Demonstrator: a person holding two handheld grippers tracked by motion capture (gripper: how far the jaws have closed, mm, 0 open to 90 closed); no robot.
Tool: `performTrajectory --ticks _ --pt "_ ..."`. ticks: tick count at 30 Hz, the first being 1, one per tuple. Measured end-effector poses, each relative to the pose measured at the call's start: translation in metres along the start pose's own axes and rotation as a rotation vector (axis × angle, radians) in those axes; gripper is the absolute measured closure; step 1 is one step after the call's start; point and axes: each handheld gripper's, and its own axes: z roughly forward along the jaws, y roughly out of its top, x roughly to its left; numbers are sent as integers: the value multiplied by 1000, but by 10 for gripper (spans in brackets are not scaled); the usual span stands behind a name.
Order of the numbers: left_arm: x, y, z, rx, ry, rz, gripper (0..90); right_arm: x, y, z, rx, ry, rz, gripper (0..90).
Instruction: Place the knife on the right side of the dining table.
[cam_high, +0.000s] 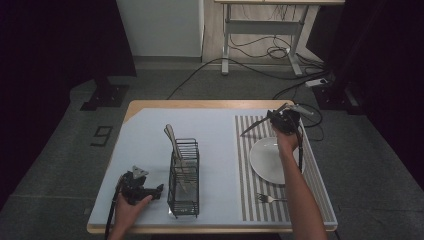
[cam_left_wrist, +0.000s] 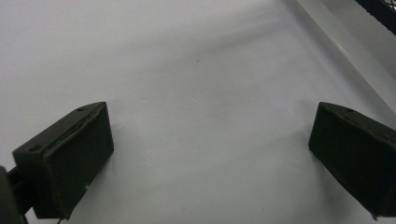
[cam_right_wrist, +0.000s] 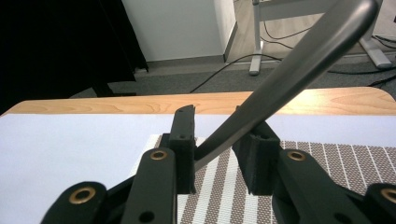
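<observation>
My right gripper (cam_high: 274, 120) hovers over the far end of the striped placemat (cam_high: 246, 200), shut on a metal knife (cam_high: 252, 127). The dark blade points left and down, and the handle sticks out to the right. In the right gripper view the knife (cam_right_wrist: 299, 65) runs slantwise up to the right from between the two jaws of my right gripper (cam_right_wrist: 219, 142). My left gripper (cam_high: 158, 190) rests at the front left of the pale mat (cam_high: 145, 130), beside a black wire cutlery caddy (cam_high: 184, 199). In its own view my left gripper (cam_left_wrist: 210, 154) is open with only bare mat between the jaws.
The caddy holds a few utensils, one handle (cam_high: 170, 133) leaning out to the far left. A white plate (cam_high: 267, 160) lies on the placemat under the right forearm. A fork (cam_high: 269, 199) lies in front of the plate. Cables and desk legs (cam_high: 225, 45) are beyond the table.
</observation>
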Motion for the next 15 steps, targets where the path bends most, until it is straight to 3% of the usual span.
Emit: performTrajectory --ticks 15 --pt "0 0 0 0 0 1 0 -19 -6 4 33 -18 30 629"
